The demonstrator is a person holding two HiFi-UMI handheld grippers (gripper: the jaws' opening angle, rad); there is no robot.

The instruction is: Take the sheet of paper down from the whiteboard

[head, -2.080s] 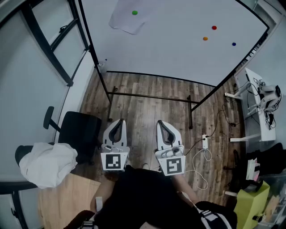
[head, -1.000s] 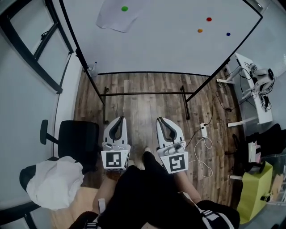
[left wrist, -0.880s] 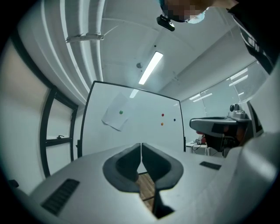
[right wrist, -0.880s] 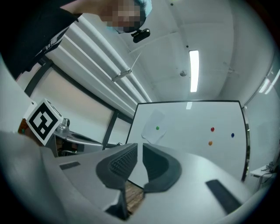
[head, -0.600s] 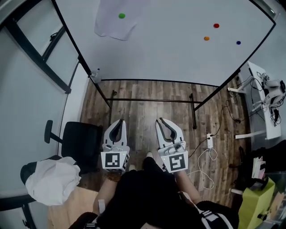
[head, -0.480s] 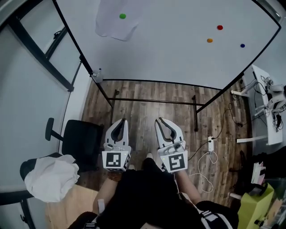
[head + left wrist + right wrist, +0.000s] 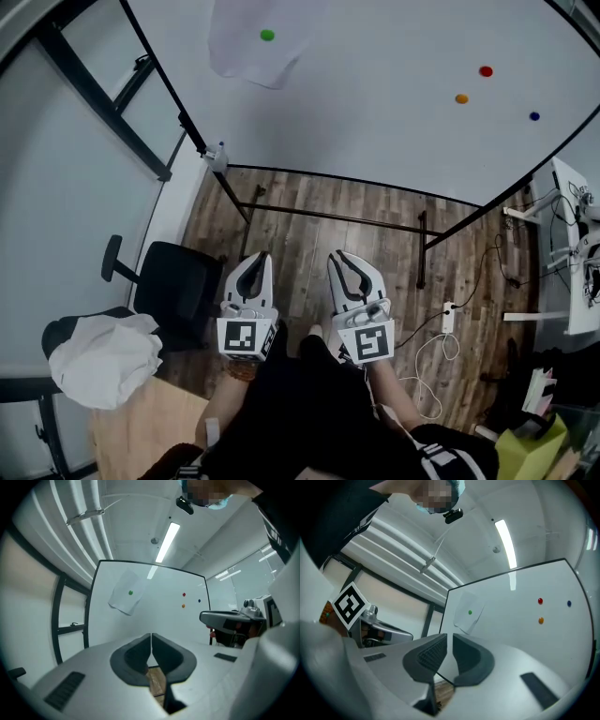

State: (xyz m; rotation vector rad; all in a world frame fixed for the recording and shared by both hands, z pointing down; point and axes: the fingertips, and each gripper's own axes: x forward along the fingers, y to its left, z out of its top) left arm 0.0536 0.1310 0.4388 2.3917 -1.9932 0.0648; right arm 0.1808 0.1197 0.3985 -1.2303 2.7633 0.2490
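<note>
Paper (image 7: 242,54) hangs high on the whiteboard (image 7: 375,131), with a green magnet (image 7: 267,36) on it. Red (image 7: 486,70), orange (image 7: 461,98) and blue (image 7: 533,116) magnets sit further right. Both grippers are low, over the wood floor (image 7: 300,211), well apart from the paper. The left gripper (image 7: 260,256) has its jaws pressed together, holding nothing. The right gripper (image 7: 338,256) has just been opening its jaws a little, and nothing is between them.

Left gripper (image 7: 260,255) has its jaws together; right gripper (image 7: 336,255) jaws have just parted slightly, empty
</note>
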